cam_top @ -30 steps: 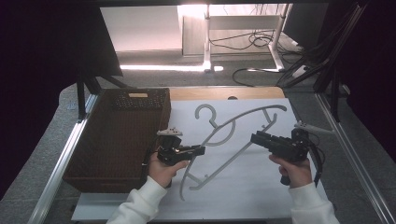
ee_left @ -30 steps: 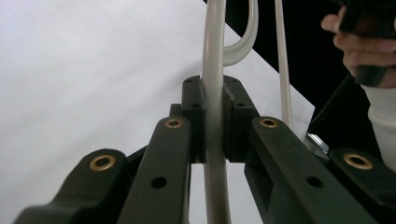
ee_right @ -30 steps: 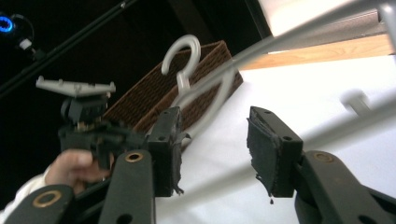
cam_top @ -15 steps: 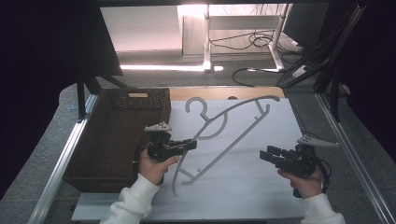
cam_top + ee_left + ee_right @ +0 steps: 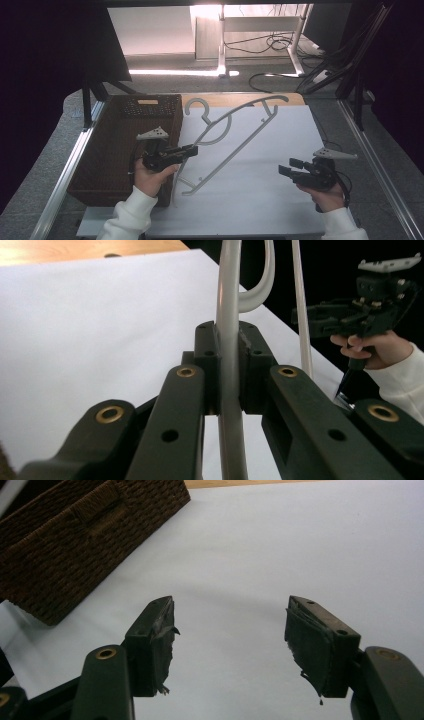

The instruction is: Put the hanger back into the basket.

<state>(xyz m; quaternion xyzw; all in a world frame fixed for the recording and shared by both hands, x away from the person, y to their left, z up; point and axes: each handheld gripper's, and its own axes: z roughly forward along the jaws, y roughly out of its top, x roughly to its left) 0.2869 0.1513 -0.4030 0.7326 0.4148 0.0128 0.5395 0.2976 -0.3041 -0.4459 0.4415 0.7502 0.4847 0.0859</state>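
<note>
Since half a second ago the left tool (image 5: 189,150) is carrying the grey hanger (image 5: 235,132) further toward the wicker basket (image 5: 107,150), so the hook now sits just off the basket's far corner, while the right tool (image 5: 285,169) is staying low at the near right of the white table (image 5: 280,145), well apart from the hanger. The left tool is being held clamped on the hanger's curved arm; in the left gripper view its jaws are pressing the grey bar (image 5: 229,340) from both sides, the rest of the hanger reaching away ahead of it, with the right tool (image 5: 320,320) beyond. The right tool (image 5: 230,630) is gaping wide over bare table, holding nothing, the basket (image 5: 75,545) lying ahead to its left
</note>
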